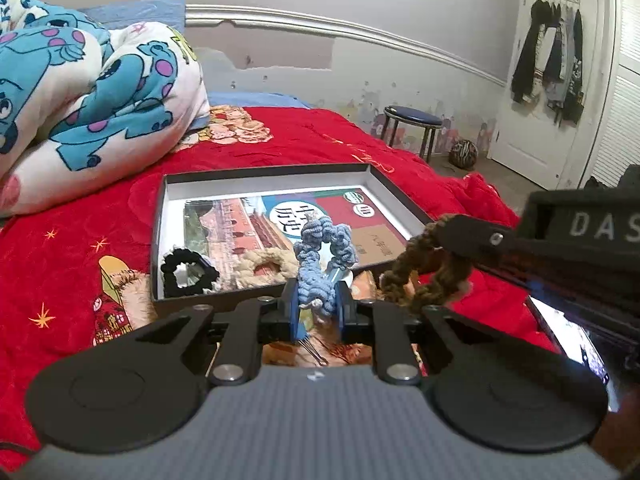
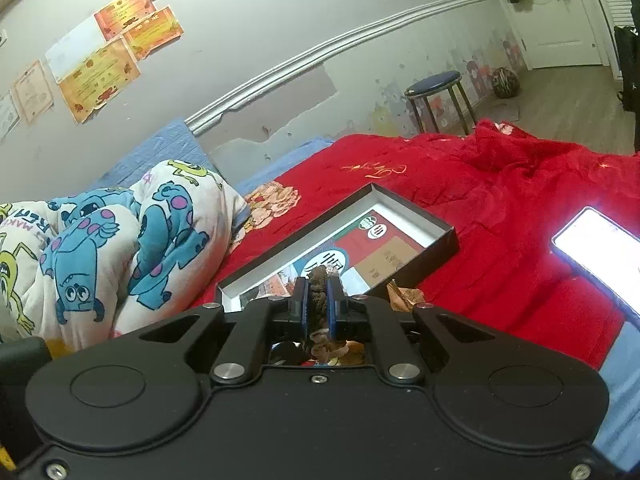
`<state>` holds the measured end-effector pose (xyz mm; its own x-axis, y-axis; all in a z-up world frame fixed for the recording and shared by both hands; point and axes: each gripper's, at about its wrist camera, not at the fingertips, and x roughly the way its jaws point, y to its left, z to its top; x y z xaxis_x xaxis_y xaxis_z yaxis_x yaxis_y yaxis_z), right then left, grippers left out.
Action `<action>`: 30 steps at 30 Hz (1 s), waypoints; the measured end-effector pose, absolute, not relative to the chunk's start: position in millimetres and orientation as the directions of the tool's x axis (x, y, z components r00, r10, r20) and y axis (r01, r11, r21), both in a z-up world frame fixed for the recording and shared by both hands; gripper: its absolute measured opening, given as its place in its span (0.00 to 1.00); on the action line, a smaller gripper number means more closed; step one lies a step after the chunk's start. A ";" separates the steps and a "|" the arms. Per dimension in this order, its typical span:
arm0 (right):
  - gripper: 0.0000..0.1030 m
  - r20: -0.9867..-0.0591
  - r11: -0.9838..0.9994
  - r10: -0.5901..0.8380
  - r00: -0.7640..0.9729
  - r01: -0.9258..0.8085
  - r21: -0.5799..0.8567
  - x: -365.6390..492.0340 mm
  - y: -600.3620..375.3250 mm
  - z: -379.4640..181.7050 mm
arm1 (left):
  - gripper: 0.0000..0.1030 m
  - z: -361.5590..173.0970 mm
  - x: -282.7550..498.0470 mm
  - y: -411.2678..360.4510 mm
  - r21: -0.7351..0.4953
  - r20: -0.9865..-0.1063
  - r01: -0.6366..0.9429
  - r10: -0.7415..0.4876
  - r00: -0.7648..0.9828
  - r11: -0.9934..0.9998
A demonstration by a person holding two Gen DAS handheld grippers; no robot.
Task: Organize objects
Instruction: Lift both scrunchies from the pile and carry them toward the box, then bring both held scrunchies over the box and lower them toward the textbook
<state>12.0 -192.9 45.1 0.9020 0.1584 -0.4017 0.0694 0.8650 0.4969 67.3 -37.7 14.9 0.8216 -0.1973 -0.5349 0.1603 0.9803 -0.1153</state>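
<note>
A shallow dark box [image 1: 160,216] with a printed card inside lies on the red bedspread; it also shows in the right wrist view [image 2: 416,208]. In it lie a black scrunchie [image 1: 188,274] and a beige scrunchie [image 1: 266,266]. My left gripper [image 1: 318,304] is shut on a blue scrunchie [image 1: 324,248], held just above the box's near edge. My right gripper [image 2: 317,308] is shut on a brown scrunchie [image 2: 317,292]; in the left wrist view this scrunchie [image 1: 420,268] hangs from the right gripper just right of the box's near corner.
A rolled cartoon-print blanket [image 1: 80,92] lies left of the box. A lit phone [image 2: 600,252] lies on the bedspread to the right. A blue-topped stool [image 1: 412,120] and a ball [image 1: 463,153] stand on the floor beyond the bed. Hairpins [image 1: 316,350] lie under the left gripper.
</note>
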 end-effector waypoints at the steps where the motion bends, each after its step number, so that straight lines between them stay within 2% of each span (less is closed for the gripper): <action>1: 0.09 -0.400 0.865 0.161 0.902 0.067 0.498 13.3 -192.2 45.5 | 0.21 15.4 67.8 -36.2 -0.119 -0.530 0.162 -0.201 0.824 0.980; 8: 0.10 -0.375 0.875 0.196 0.906 0.011 0.484 25.1 -176.9 52.0 | 0.21 24.5 70.8 -24.2 -0.150 -0.451 0.183 -0.232 0.862 0.972; 14: 0.09 -0.359 0.871 0.214 0.908 -0.011 0.491 35.3 -172.4 53.4 | 0.21 24.4 83.6 -12.2 -0.153 -0.454 0.126 -0.183 0.872 0.980; 18: 0.09 -0.340 0.855 0.240 0.909 -0.031 0.518 47.1 -171.8 55.2 | 0.21 26.0 86.7 -6.3 -0.147 -0.424 0.100 -0.154 0.892 0.984; 23: 0.09 -0.312 0.835 0.275 0.910 -0.064 0.547 64.3 -169.2 58.8 | 0.21 31.8 87.5 9.5 -0.256 -0.350 0.071 -0.161 0.923 0.964; 27: 0.09 -0.284 0.831 0.300 0.911 -0.103 0.546 77.2 -166.1 64.8 | 0.21 36.2 90.2 15.8 -0.254 -0.304 0.051 -0.130 0.944 0.966; 30: 0.09 -0.267 0.828 0.317 0.910 -0.128 0.546 87.7 -164.7 69.1 | 0.21 35.2 97.1 20.7 -0.270 -0.313 0.043 -0.130 0.941 0.962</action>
